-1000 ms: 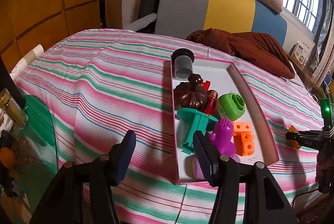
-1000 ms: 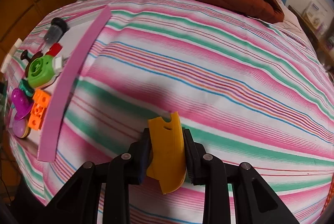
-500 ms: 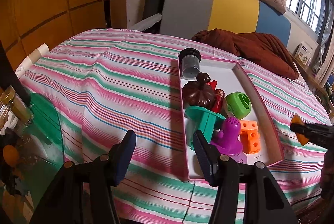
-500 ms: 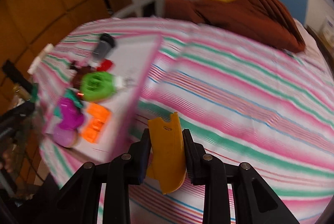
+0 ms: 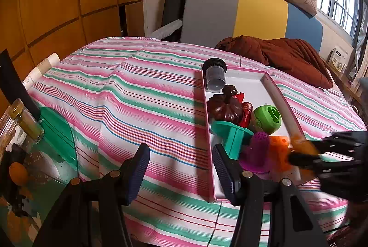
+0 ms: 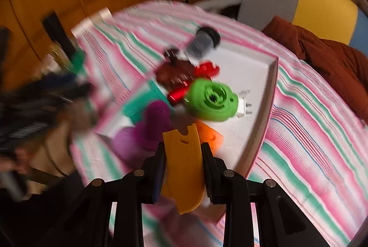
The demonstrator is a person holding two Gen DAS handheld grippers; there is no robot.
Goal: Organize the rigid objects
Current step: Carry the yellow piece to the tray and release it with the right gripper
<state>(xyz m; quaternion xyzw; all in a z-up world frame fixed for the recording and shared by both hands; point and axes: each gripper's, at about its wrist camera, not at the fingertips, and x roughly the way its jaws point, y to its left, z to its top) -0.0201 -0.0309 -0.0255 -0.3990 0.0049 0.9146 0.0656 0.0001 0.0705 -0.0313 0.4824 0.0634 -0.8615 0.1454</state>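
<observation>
Toys crowd the pink tray. Right gripper, clamped on a yellow piece, hovers above its near end; left gripper gapes empty beside it.

yellow piece gripped, tray below
</observation>
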